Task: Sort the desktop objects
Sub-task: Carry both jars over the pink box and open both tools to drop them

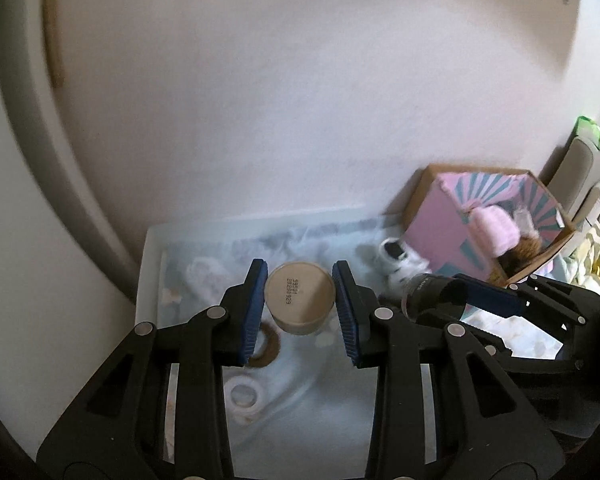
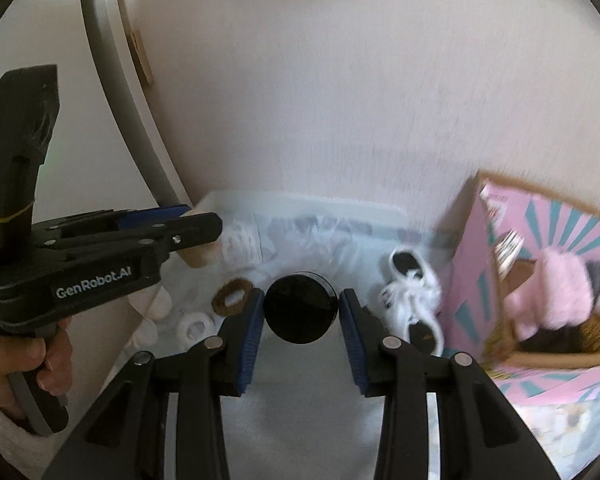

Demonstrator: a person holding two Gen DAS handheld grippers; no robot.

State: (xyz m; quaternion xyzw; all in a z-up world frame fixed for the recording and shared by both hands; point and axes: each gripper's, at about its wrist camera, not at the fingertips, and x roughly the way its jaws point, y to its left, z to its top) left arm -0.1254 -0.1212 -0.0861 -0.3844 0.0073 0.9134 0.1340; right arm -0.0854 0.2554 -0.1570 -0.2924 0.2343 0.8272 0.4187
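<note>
over white tabletop [image 1: 340, 392]: left gripper [image 1: 300, 300] clamps tan jar [image 1: 300, 298]; right gripper [image 2: 301, 312] clamps black jar [image 2: 300, 307].

The left gripper [image 1: 300, 300] holds a tan round container [image 1: 300, 298] between its blue pads, bottom face toward the camera with printed digits on it. Below lie a brown ring [image 1: 269, 350] and a white tape roll [image 1: 243, 396] on a pale tray [image 1: 148, 264]. To the right, the right gripper [image 1: 474, 300] grips a dark cylinder [image 1: 434, 298] — near a white shoe [image 1: 400, 262]. Beyond stands a pink cardboard box [image 1: 440, 224] holding a pink knitted hat [image 1: 494, 230].
</note>
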